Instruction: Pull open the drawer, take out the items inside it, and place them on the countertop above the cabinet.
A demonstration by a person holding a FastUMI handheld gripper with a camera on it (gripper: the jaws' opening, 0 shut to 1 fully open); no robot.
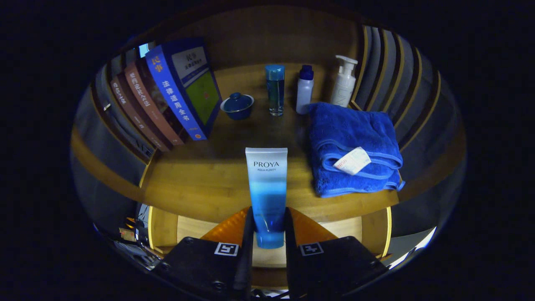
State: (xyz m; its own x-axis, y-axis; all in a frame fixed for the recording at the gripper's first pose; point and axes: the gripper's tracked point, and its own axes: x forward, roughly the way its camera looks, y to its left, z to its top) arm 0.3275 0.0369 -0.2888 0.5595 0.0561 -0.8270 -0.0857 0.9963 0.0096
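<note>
The gripper (268, 234) grasps a tube (267, 188), both fingers pressed against its lower, cap end. The tube stands nearly upright between them, its crimped white end uppermost. Holding it low by the cap leaves most of the body free above the fingers, which suits carrying it up and over an edge; it also means the tube could swing or tip if the grip slackens.

The tube hangs over the front edge of the worktop (200, 184), with the open drawer (167, 228) showing below and behind the fingers. I judge this as the carry from the drawer up to the worktop, the tube not yet set down. Whether anything else lies in the drawer cannot be told; the fingers hide most of it.

The bare wood just ahead of the fingers looks like the natural landing place. A folded towel (355, 146) takes the right part. Books (167, 100) lean at the left. Along the back stand a lidded cup (237, 105), a clear bottle (275, 90), a small white bottle (304, 90) and a pump bottle (345, 81), well apart from the tube. Setting the tube down near the front keeps it clear of them all.
</note>
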